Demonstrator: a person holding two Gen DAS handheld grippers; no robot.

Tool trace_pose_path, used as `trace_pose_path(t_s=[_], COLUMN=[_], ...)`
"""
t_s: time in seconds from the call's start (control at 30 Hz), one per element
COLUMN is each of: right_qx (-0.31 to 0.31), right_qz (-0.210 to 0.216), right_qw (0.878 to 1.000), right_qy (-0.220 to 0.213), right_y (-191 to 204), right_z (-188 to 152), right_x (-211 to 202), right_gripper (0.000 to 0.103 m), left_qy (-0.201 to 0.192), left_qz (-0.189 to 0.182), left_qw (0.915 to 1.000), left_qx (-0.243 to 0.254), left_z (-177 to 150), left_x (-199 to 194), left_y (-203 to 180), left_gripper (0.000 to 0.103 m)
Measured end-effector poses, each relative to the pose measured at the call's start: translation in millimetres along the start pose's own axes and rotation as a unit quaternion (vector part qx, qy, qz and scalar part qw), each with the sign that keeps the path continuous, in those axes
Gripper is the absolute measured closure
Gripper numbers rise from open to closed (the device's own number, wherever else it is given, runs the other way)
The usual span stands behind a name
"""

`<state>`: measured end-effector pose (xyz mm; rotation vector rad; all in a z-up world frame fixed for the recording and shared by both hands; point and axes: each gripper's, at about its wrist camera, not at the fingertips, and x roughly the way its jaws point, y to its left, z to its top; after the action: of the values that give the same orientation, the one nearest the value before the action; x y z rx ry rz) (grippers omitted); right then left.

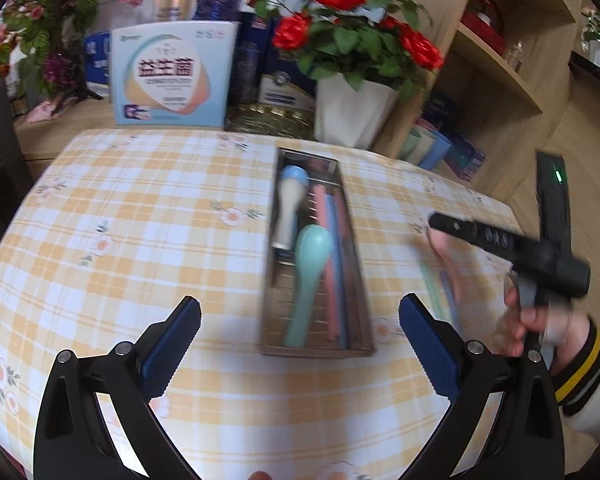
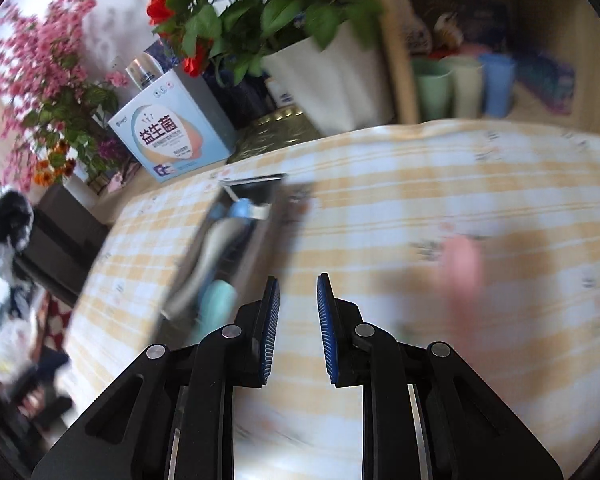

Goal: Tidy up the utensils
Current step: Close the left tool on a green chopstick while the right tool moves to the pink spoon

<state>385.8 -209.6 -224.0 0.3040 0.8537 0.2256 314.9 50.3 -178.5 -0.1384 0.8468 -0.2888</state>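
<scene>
A metal utensil tray [image 1: 354,280] lies on the yellow checked tablecloth [image 1: 140,220]. It holds a teal spoon [image 1: 310,264], a white and blue spoon [image 1: 292,204] and pink and blue chopsticks [image 1: 334,248]. My left gripper [image 1: 300,326] is wide open and empty, just in front of the tray. My right gripper [image 2: 298,292] is partly open with nothing between the pads; the tray [image 2: 188,264] is to its left, blurred. A pink spoon [image 2: 462,276] lies blurred on the cloth to its right. Loose chopsticks [image 1: 440,296] lie right of the tray. The right gripper's body [image 1: 512,248] shows in the left wrist view.
A white pot of red roses [image 1: 352,116], a light blue box [image 1: 172,76] and other boxes stand behind the table. A wooden shelf [image 1: 500,72] with pastel cups [image 2: 460,88] is at the back right. Pink flowers [image 2: 32,80] stand at the left.
</scene>
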Motion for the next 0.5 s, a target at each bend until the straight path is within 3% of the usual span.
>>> trace_pose_path(t_s=[0.23,0.33,0.4,0.5], right_qx=[-0.003,-0.010,-0.020,-0.034], right_qz=[-0.048,-0.062,-0.072,-0.084], right_qw=[0.998,0.997,0.996,0.995], right_qy=[-0.035,-0.052,-0.052,-0.052], right_y=[-70,-88,-95,-102], right_z=[-42,-57,-64,-70], right_x=[-48,-62,-64,-64], right_gripper=[0.083,0.083,0.083,0.083], left_qy=[0.032,0.036,0.043,0.068], left_qz=[0.004,-0.014,-0.021,-0.029], left_qw=[0.9980,0.9964,0.9946,0.9937], left_qx=[0.055,0.076,0.092,0.084], left_z=[-8,-14,-18,-26], left_x=[17,23,33,51], left_y=[-56,-77,-95,-114], left_gripper=[0.006,0.007,0.014,0.033])
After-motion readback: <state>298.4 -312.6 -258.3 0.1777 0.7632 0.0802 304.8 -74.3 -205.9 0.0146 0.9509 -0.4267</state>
